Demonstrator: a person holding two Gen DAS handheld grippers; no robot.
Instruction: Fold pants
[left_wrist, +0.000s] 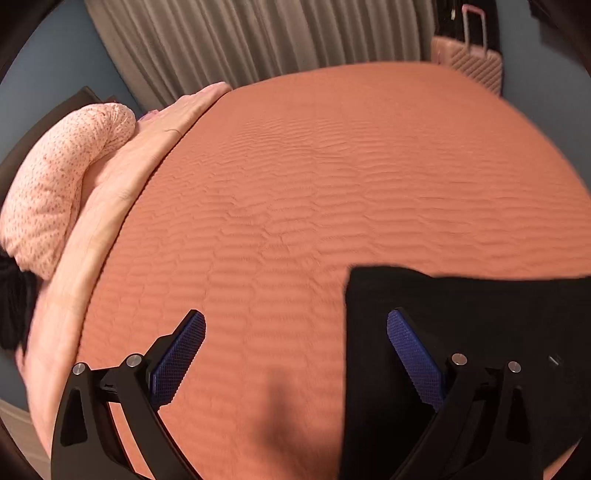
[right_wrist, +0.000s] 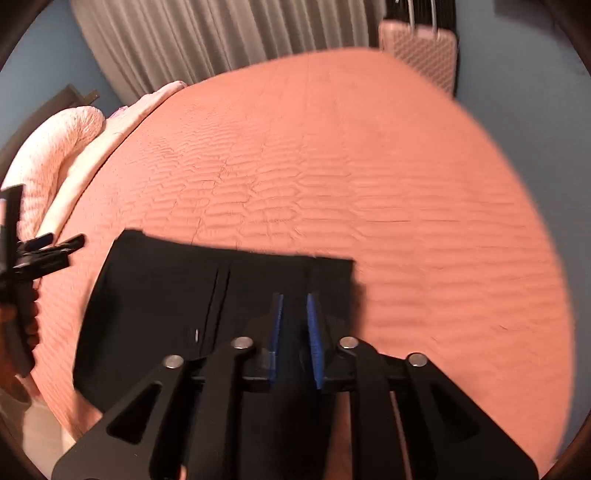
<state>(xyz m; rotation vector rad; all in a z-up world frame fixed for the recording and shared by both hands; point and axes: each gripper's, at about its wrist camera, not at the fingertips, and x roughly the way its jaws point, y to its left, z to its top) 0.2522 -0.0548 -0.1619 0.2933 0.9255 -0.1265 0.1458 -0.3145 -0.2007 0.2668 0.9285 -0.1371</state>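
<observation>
Right gripper (right_wrist: 295, 325): nearest in the right wrist view, over the pants; its 2 blue pads (right_wrist: 276, 325) stand a narrow gap apart with black cloth seen behind them. Whether they pinch a fold cannot be told.
Left gripper (left_wrist: 295, 354): jaws spread wide, nothing between them; 1 finger sits over the bedspread, the other over the left edge of the pants.
Pants (right_wrist: 221, 295): black, lying flat on the near part of the bed as a roughly rectangular folded shape, with a straight far edge and 2 lengthwise seam lines showing.
Bedspread (left_wrist: 332, 184): orange, quilted in wavy ridges, covering the bed under the pants.
Pillow (left_wrist: 66, 177): pale pink with small dots, at the far left.
Curtain (left_wrist: 258, 37): grey, pleated, behind the bed.
Suitcase (left_wrist: 476, 62): pink, ribbed, far right.
</observation>
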